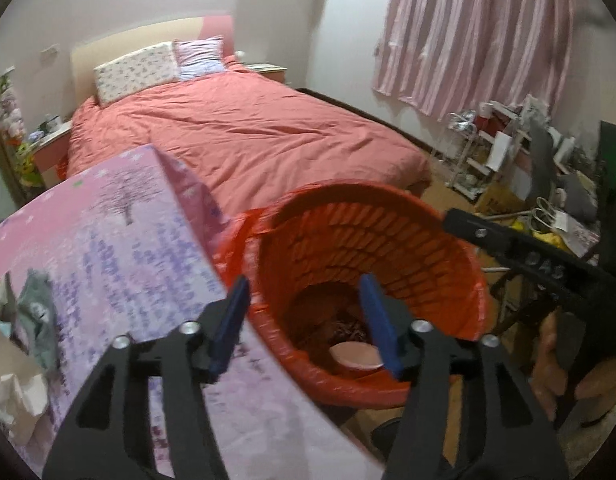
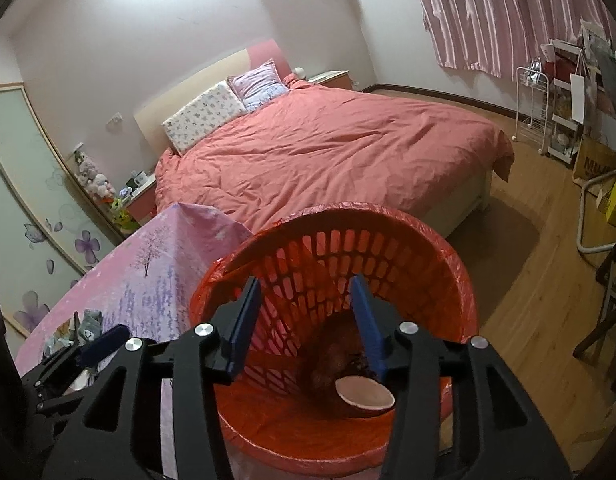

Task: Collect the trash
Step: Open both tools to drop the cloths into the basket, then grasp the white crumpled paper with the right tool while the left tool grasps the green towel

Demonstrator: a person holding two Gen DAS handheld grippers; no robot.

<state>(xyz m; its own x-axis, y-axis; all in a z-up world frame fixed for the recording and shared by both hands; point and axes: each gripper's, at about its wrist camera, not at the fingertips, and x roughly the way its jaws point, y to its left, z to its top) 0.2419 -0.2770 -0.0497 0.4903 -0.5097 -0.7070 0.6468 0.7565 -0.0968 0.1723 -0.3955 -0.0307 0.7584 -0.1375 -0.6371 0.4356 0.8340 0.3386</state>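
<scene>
Red mesh bin [image 2: 387,264] w/ red plastic liner is the ref point: it stands just beside the lavender-print surface [image 1: 120,248], w/ the pink-covered bed [image 2: 331,148] behind it. Left gripper [image 1: 306,322] and right gripper [image 2: 308,322] both hover over the bin mouth, jaws released, nothing between the blue pads. Trash sits at bin bottom: pale round cup-like item [image 2: 364,393] next to dark crumpled matter, exact type unclear.
</scene>
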